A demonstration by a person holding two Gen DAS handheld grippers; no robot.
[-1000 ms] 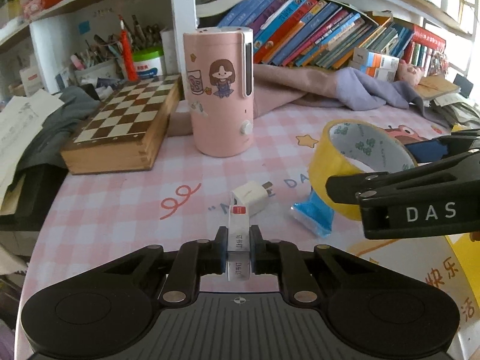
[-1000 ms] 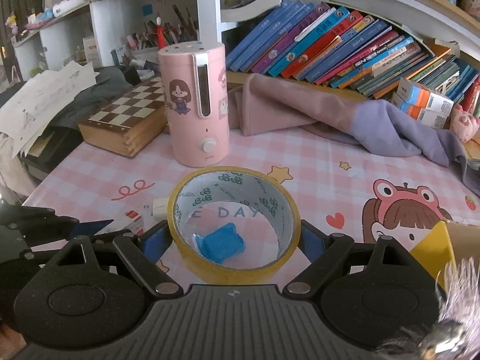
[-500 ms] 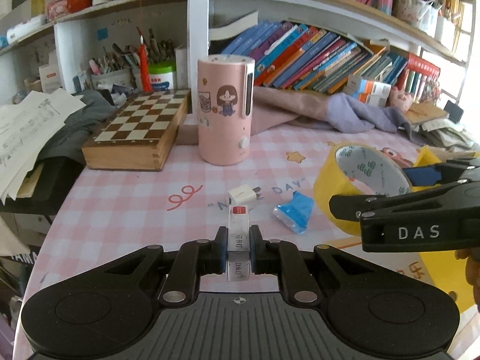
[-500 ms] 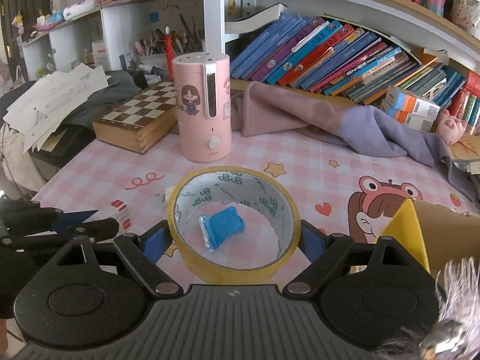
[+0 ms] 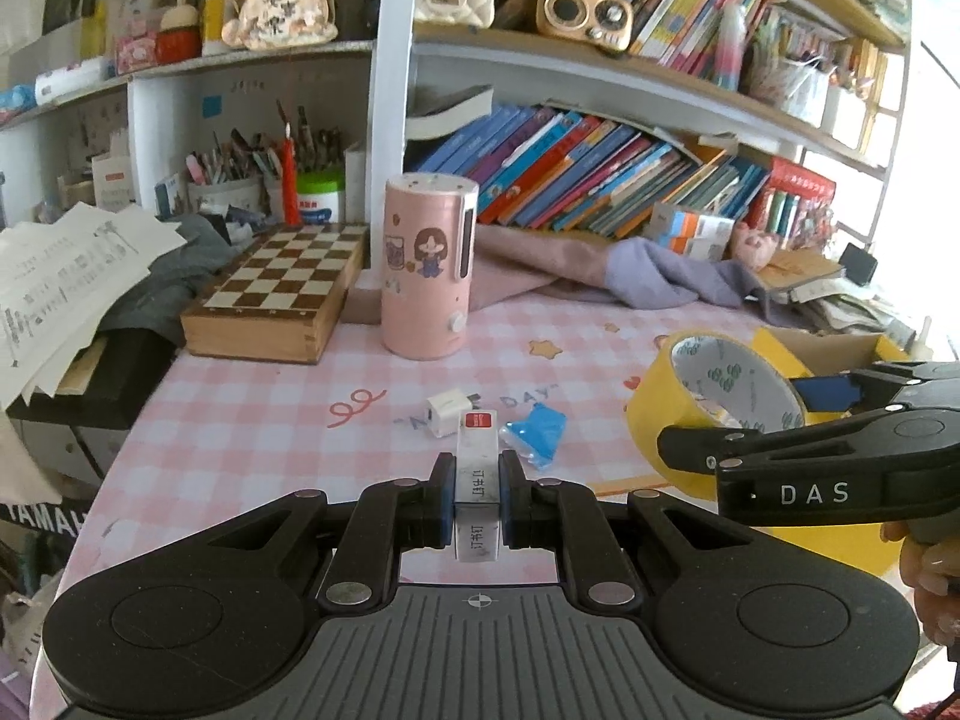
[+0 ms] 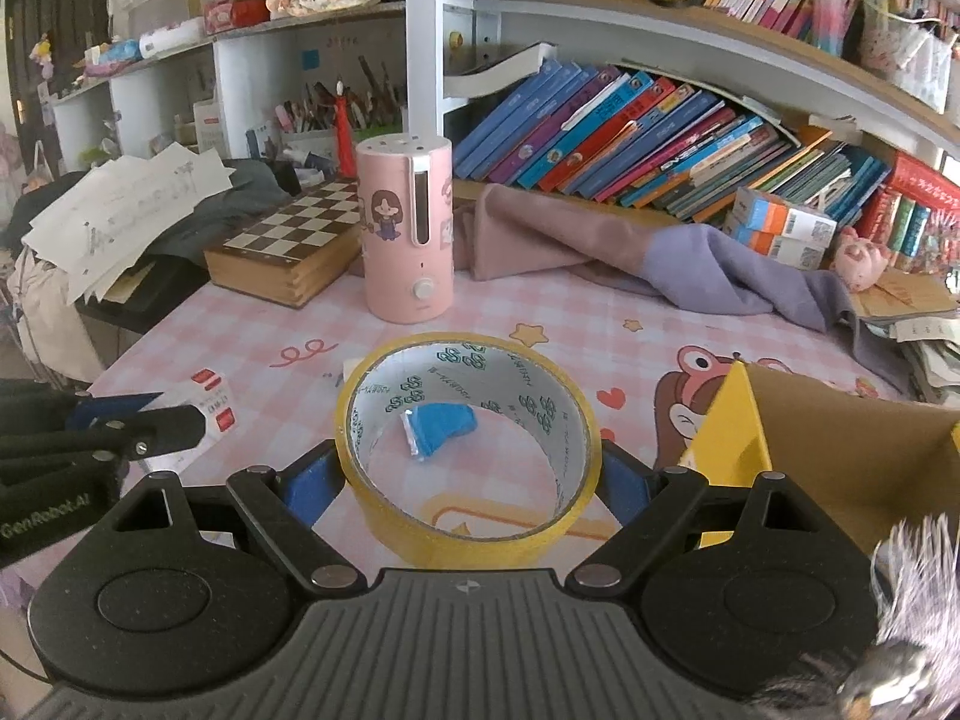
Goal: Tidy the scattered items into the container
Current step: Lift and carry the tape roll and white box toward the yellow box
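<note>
The left gripper (image 5: 475,501) has its fingers (image 5: 443,501) clenched on a small white box with a red label (image 5: 477,468), which stands up between the blue pads and is carried clear of the counter (image 5: 240,420). The right gripper (image 6: 468,474) has its fingers (image 6: 306,483) spread wide, their pads pressing on the outer sides of a roll of yellow tape (image 6: 468,534), so the roll is grasped across its width and looks lifted, with the pink checked cloth visible through its core.

Just to the right of the right gripper stands the container, a yellow cardboard box (image 6: 738,438) with its top open; what lies inside cannot be seen from either view. Neither carried thing is over the opening yet.

On the counter two loose items remain: a blue wrapped packet (image 5: 540,432) and a white charger plug (image 5: 447,414), lying close together near the middle, in front of a pink cylindrical appliance (image 5: 429,276) and a wooden chessboard box (image 5: 282,294).

By this reading the task is partly along: two items are in hand and not yet dropped in, and at least two more are left to collect afterwards.
</note>
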